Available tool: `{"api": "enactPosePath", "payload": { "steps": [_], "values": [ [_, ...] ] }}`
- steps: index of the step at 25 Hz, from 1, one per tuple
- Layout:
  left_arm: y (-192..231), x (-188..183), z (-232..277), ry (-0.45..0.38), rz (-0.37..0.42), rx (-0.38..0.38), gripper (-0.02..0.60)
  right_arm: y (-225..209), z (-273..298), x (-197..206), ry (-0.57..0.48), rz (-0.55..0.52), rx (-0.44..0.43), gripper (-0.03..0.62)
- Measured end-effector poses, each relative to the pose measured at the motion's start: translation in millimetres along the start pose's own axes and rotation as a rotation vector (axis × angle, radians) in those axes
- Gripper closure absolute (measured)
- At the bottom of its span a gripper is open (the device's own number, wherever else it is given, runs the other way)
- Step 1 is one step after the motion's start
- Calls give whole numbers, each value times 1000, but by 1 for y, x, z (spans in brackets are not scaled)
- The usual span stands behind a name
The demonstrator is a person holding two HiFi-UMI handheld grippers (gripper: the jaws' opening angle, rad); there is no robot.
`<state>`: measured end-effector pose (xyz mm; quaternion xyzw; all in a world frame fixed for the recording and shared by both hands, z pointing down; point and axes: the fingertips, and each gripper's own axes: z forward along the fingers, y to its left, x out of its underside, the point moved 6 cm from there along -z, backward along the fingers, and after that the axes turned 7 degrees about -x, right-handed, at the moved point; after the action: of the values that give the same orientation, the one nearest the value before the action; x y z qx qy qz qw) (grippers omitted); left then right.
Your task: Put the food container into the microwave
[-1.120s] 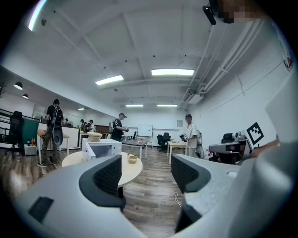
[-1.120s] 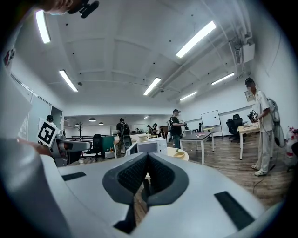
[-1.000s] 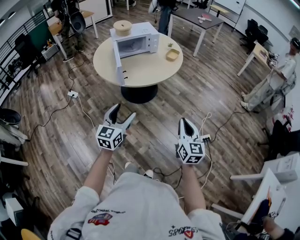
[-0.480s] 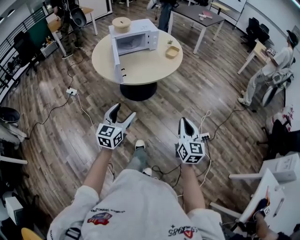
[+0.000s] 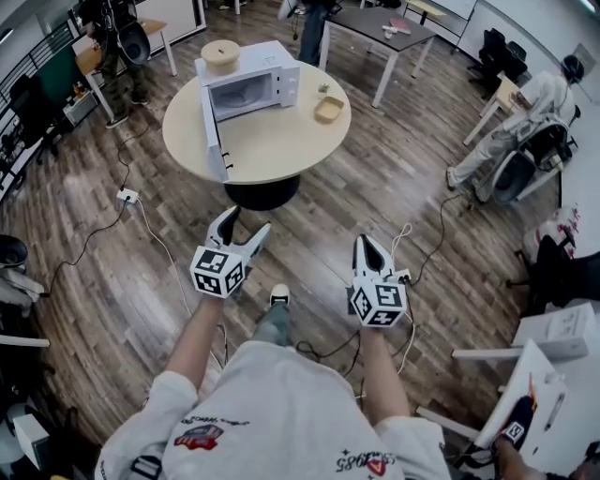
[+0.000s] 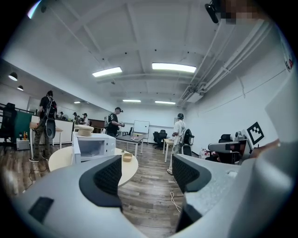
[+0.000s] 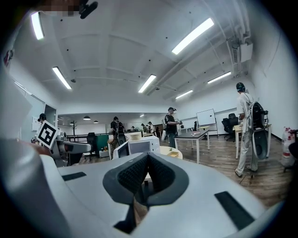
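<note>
A white microwave [image 5: 251, 86] stands on a round beige table [image 5: 272, 141] far ahead, its door [image 5: 213, 133] swung open to the left. A small tan food container [image 5: 329, 110] sits on the table to the microwave's right. My left gripper [image 5: 246, 227] is held low over the wooden floor, well short of the table, jaws open and empty. My right gripper [image 5: 368, 247] is beside it, shut with nothing between its jaws. The left gripper view shows the microwave [image 6: 95, 145] and the container [image 6: 127, 157] beyond the open jaws. In the right gripper view the microwave [image 7: 138, 146] stands beyond the shut jaws.
A round tan lidded box [image 5: 220, 54] rests on top of the microwave. Cables [image 5: 165, 246] and a power strip [image 5: 126, 196] lie on the floor around the table's black base [image 5: 262, 194]. A dark desk [image 5: 375, 28] and people stand behind; chairs and a seated person [image 5: 511, 131] are at right.
The table and microwave have shifted left and slightly up in the head view as the person steps. Both grippers keep their pose in front of the body.
</note>
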<state>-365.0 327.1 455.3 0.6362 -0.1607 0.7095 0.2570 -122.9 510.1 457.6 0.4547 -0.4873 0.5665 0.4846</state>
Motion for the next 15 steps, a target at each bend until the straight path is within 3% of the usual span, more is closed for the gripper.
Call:
{"api": "enactPosePath", "payload": {
  "steps": [15],
  "values": [
    [71, -34, 178, 9, -13, 36, 253, -83, 159, -38, 12, -4, 30, 600]
  ]
}}
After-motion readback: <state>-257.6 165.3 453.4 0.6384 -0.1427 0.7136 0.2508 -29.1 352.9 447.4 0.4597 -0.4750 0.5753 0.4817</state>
